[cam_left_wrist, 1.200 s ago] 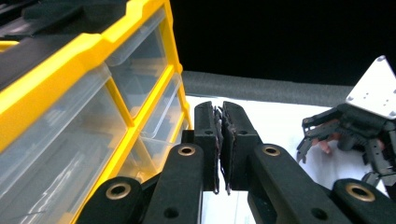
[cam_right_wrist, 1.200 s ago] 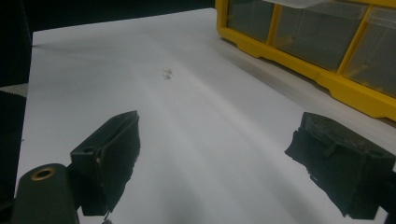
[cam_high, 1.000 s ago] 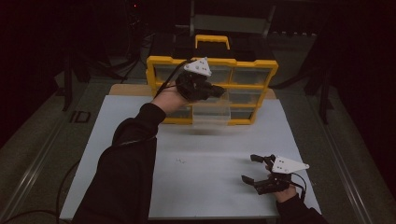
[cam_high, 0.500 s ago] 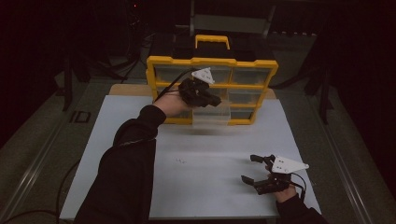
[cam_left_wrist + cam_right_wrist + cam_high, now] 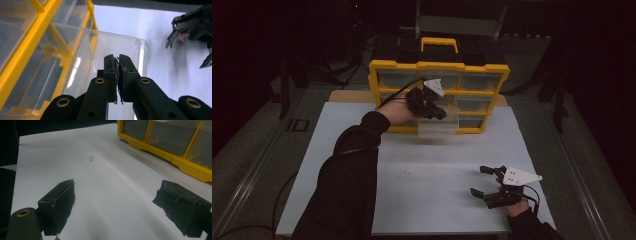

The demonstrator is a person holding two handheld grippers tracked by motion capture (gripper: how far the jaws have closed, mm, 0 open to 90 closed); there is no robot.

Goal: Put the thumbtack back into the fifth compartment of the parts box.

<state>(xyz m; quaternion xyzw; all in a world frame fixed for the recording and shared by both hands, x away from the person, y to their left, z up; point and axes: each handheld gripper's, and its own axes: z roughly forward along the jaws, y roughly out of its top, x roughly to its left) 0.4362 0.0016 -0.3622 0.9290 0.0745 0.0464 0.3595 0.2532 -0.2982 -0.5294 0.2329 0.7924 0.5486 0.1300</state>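
Yellow-framed organizer (image 5: 439, 67) stands at the table's far edge; I count one clear drawer (image 5: 438, 125) pulled out of its bottom row. My left gripper (image 5: 117, 60) hovers over that drawer with jaws pressed together on nothing, while my right gripper (image 5: 487, 181) rests on the white mat (image 5: 437, 165), jaws spread wide.

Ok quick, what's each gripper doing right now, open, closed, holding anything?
Left gripper: closed, jaws pressed together over the pulled-out clear drawer, nothing visibly held.
Right gripper: open, empty, over the white table.
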